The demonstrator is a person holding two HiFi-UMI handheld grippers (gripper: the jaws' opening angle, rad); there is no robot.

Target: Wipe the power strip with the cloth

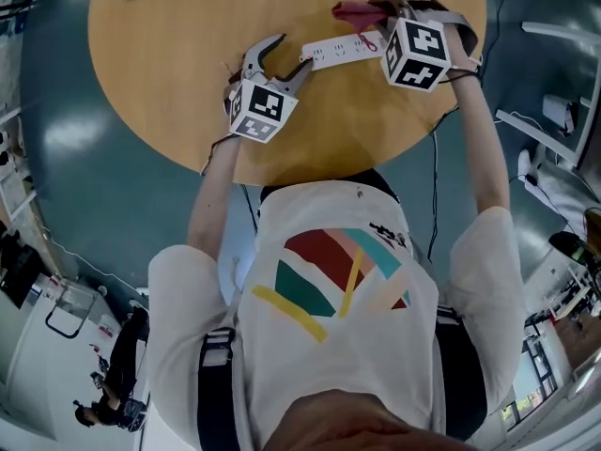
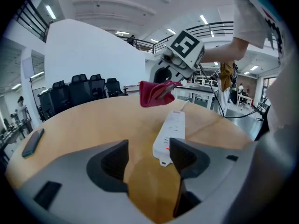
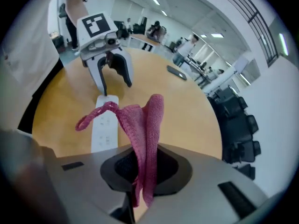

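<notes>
The power strip (image 1: 343, 52) lies flat on the round surface (image 1: 188, 64). It looks like stiff, light plastic that I'd expect to skid when rubbed, so its near end wants bracing across the narrow sides. The left gripper (image 2: 149, 146) sits there, fingers wide apart and clamping nothing. The right gripper (image 3: 140, 171) has its fingers pinched on the cloth (image 3: 145, 120), which hangs soft and limp near the strip's far end.

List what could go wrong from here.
The white plastic power strip is unclamped: the left gripper's fingers stand open at its end, so a stroke may shove it. Its red light glows, so it seems live. The right gripper's pink knit cloth dangles loose and may snag.
</notes>
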